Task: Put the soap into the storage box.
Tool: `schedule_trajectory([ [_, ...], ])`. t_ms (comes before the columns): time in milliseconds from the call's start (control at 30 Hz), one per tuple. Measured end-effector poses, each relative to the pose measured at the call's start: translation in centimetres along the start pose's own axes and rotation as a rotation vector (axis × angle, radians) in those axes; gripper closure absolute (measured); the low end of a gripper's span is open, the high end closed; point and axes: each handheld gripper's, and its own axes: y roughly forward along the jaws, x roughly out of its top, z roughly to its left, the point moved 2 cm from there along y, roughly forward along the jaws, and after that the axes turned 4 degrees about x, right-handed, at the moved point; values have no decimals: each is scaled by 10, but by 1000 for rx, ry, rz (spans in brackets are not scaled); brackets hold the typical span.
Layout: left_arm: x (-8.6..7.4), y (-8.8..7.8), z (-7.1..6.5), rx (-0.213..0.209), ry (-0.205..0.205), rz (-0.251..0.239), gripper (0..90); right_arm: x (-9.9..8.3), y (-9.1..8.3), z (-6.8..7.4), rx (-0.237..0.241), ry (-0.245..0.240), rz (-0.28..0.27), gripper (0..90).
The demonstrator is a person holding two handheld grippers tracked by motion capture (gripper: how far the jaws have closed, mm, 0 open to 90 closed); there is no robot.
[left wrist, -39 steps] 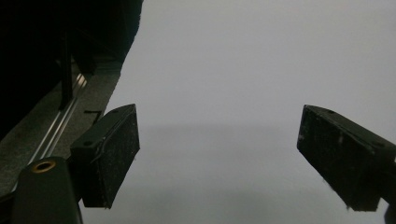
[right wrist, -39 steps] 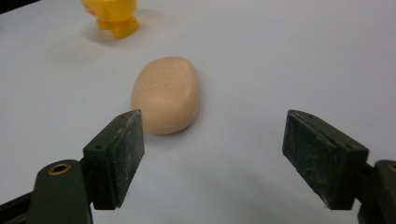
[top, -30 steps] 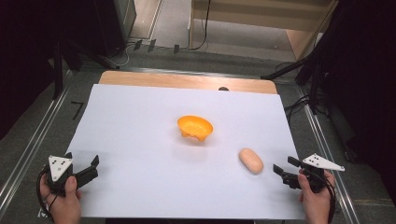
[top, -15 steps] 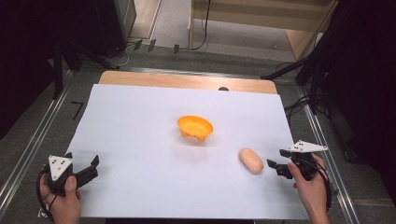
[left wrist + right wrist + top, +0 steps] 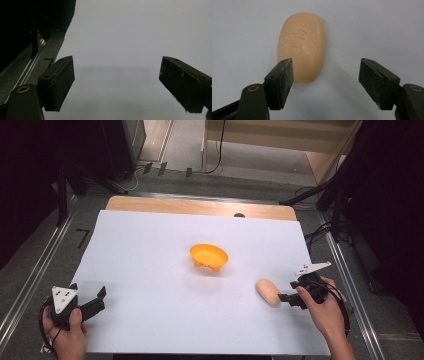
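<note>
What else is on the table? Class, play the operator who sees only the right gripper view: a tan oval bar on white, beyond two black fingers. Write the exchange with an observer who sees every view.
Observer: An orange bowl stands near the middle of the white sheet, beyond the tan bar and to its left in the high view.
Operator: Where is the other gripper?
Observer: The left gripper is held at the sheet's near left corner, far from both things.
Operator: Is it holding anything?
Observer: No, its fingers stand wide apart over bare white sheet. Your right gripper has just been opening its fingers, and the bar is not gripped.
</note>
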Motion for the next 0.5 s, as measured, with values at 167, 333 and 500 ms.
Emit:
schedule_trajectory([
  [167,0,0,0,-1,0,1,138,8,6,4,13,3,88,291],
  [333,0,0,0,-1,-1,2,138,17,14,7,0,-23,166,286],
  [500,0,0,1,-2,-3,2,138,28,18,12,-15,-46,213,278],
])
